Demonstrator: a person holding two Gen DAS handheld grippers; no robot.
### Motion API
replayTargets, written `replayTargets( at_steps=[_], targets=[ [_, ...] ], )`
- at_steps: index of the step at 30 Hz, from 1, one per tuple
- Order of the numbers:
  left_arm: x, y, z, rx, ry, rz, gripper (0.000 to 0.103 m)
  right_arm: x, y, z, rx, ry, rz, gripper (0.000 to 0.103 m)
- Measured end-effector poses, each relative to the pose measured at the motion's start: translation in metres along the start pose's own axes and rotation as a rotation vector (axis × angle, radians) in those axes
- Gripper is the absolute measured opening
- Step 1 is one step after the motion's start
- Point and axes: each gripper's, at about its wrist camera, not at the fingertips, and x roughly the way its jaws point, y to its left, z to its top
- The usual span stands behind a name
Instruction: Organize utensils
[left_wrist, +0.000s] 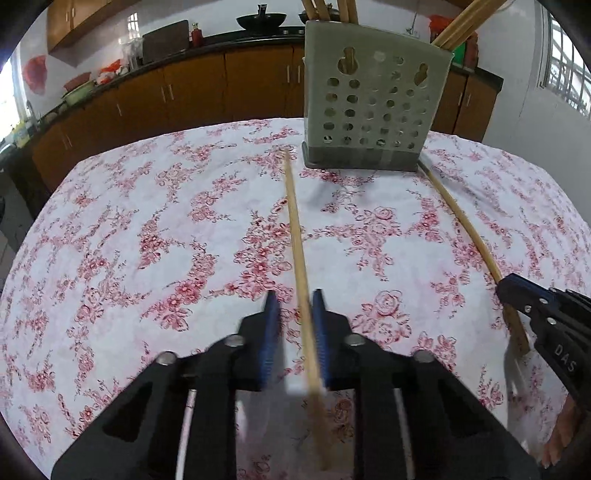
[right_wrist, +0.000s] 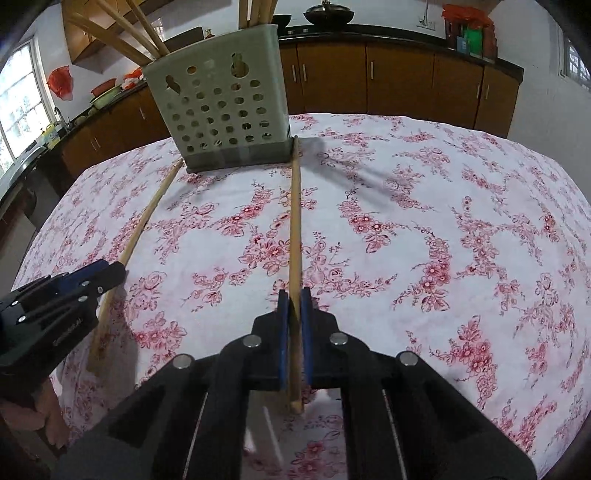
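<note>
Two wooden chopsticks lie on the floral tablecloth (left_wrist: 129, 240), pointing at a grey perforated utensil holder (left_wrist: 373, 103) that has several chopsticks standing in it. My left gripper (left_wrist: 295, 295) straddles the near end of the left chopstick (left_wrist: 293, 218); its right pad touches the stick and a gap shows on the left side. My right gripper (right_wrist: 294, 291) is shut on the near end of the right chopstick (right_wrist: 295, 221), whose far tip touches the holder (right_wrist: 221, 107). Each gripper shows in the other's view: the right gripper (left_wrist: 508, 286) and the left gripper (right_wrist: 114, 273).
The holder stands at the far middle of the round table. Beyond it run brown kitchen cabinets (left_wrist: 192, 88) with a dark counter carrying bowls and a wok. A person's hand (right_wrist: 44, 417) shows behind the left gripper. Windows are at both sides.
</note>
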Motion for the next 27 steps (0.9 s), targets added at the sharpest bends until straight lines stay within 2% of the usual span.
replayTargets(
  at_steps=[3,7,10,15,27],
  targets=[
    [0.002,0.005,0.002,0.002,0.001,0.001,0.008,0.000,0.000,0.000,-0.002,0.000,-0.001,0.008],
    [0.006,0.015,0.009,-0.005,0.004,0.004,0.008,0.002,0.002,0.001,-0.011,-0.004,-0.008,0.008],
    [0.012,0.034,0.016,-0.043,0.013,0.029,0.008,0.004,-0.001,0.006,-0.020,-0.012,-0.048,0.008],
    [0.019,0.063,0.025,-0.079,0.015,0.045,0.008,0.009,-0.017,0.017,0.034,-0.015,-0.059,0.008],
    [0.023,0.069,0.026,-0.075,0.000,0.021,0.009,0.011,-0.019,0.016,0.042,-0.029,-0.048,0.009]
  ],
)
